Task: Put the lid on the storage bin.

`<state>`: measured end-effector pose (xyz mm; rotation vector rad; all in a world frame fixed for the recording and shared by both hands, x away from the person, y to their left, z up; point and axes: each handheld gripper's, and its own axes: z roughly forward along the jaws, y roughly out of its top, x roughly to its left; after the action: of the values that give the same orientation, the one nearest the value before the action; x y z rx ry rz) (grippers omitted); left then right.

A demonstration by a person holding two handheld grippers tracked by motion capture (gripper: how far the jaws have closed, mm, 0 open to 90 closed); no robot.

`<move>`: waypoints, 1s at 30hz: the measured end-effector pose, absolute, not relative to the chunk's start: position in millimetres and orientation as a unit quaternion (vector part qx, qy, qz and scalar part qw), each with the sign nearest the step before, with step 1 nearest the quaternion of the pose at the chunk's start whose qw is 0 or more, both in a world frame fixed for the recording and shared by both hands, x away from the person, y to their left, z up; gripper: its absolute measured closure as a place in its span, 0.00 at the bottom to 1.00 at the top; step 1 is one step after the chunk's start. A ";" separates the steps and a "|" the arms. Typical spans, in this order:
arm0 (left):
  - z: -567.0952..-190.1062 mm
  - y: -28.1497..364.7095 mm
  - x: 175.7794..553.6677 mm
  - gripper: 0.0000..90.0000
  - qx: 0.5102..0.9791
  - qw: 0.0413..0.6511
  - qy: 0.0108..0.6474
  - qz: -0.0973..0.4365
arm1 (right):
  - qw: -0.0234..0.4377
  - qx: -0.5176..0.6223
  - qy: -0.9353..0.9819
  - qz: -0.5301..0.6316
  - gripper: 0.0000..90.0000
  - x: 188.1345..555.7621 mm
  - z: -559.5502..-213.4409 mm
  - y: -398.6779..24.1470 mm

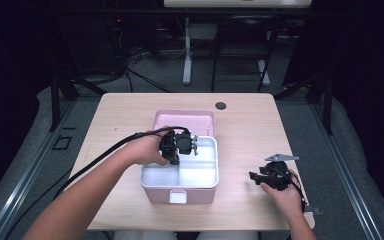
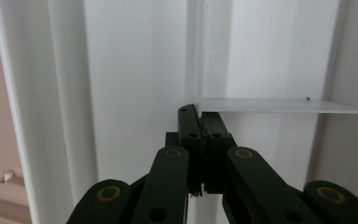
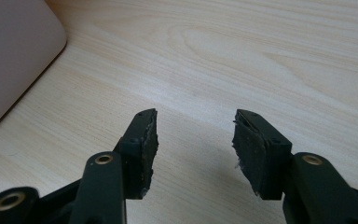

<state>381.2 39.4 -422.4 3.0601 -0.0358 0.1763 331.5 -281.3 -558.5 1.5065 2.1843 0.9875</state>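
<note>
High view, left to right: left hand (image 1: pixel 147 150) reaches in from bottom-left with the left gripper (image 1: pixel 194 145) over the pink box (image 1: pixel 179 192), which sits mid-table (image 1: pixel 125 115). White tray (image 1: pixel 200 176) is seated in the box, split by dividers into compartments. Pink lid (image 1: pixel 184 121) lies just behind the box, touching or nearly touching its back edge. Gripper tips are at the tray's back half, near the centre divider.

Left gripper view: jaws pinched together, no visible gap, tips right at the corner where the thin white divider (image 2: pixel 284 106) starts. Whether they clamp the divider edge or just sit shut next to it, I can't tell from here. Pink box wall shows at far left.

Further right on the table, well apart from the box: right hand (image 1: pixel 285 197) with the right gripper (image 1: pixel 251 176), low by the tabletop, pointing left toward the box.

Right gripper view: jaws about half open, nothing between them, bare wood below. Box corner (image 3: pixel 14 56) at upper left.
</note>
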 end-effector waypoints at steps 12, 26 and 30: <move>-428.1 38.5 379.8 0.99 0.998 0.036 -0.014 0.050 | 0.155 0.526 0.762 0.345 0.54 331.5 -558.6 -280.7; -436.5 42.2 381.7 0.97 0.998 0.050 0.003 0.042 | 0.156 0.524 0.763 0.344 0.54 332.8 -558.7 -280.6; -437.5 43.1 380.8 0.96 0.998 0.051 0.009 0.047 | 0.157 0.525 0.763 0.342 0.53 334.6 -558.3 -280.3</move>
<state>380.8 43.1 -437.5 3.0370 0.0275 0.1424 334.6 -280.3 -558.3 1.5009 2.1844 0.9799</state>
